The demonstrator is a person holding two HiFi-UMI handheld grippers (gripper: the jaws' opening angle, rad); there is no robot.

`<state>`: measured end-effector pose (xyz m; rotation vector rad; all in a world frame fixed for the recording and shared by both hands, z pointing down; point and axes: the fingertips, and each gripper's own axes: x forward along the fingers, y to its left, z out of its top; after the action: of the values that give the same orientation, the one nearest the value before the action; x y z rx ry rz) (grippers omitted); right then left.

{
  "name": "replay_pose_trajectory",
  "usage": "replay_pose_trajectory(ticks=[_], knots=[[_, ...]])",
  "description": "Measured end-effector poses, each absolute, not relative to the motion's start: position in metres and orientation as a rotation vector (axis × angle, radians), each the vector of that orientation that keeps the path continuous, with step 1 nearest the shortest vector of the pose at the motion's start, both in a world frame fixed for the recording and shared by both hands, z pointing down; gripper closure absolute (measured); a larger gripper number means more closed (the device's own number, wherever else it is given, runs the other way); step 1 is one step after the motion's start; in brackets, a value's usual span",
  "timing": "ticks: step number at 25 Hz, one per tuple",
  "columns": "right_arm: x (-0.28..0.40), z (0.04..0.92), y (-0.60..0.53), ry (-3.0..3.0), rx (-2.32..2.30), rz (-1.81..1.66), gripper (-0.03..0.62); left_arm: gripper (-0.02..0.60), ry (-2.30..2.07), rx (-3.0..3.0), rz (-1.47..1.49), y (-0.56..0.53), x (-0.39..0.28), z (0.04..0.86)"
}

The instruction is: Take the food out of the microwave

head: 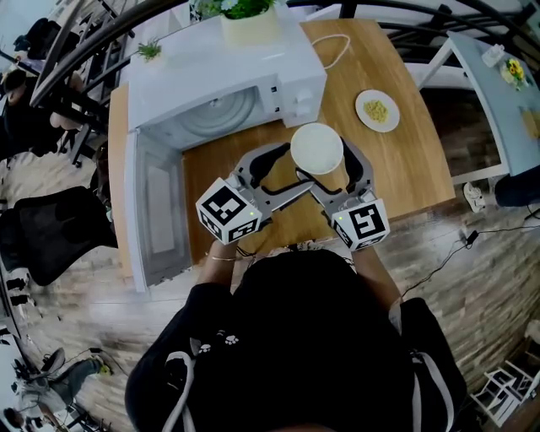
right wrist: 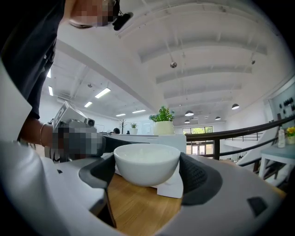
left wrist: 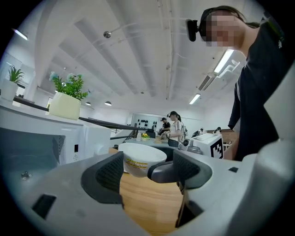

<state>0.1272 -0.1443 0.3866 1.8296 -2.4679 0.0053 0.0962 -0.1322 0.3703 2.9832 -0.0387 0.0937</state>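
The white bowl (head: 316, 148) hangs above the wooden table (head: 405, 169), just in front of the open microwave (head: 228, 76). My right gripper (head: 331, 170) is shut on the bowl. In the right gripper view the bowl (right wrist: 146, 163) sits between both pads of that gripper (right wrist: 146, 174). My left gripper (head: 283, 169) stands open beside the bowl on its left, with nothing held. From the left gripper view the bowl (left wrist: 140, 159) shows just past the spread jaws of that gripper (left wrist: 147, 174). What the bowl holds is hidden.
The microwave door (head: 156, 207) swings out toward me on the left, and the glass turntable (head: 215, 114) inside is bare. A potted plant (head: 249, 21) stands on the microwave. A small plate of yellow food (head: 377, 110) lies at the right of the table.
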Motion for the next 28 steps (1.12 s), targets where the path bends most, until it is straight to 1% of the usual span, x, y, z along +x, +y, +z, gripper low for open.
replay_pose_trajectory(ticks=[11,28], knots=[[0.106,0.365,-0.125,-2.516,1.777,-0.089,0.161,0.268,-0.031,3.022,0.009,-0.110,0.073,0.350],[0.100,0.349,-0.097,-2.712,1.559,-0.058,0.161,0.268,-0.295,3.038,0.015,-0.076,0.069,0.331]])
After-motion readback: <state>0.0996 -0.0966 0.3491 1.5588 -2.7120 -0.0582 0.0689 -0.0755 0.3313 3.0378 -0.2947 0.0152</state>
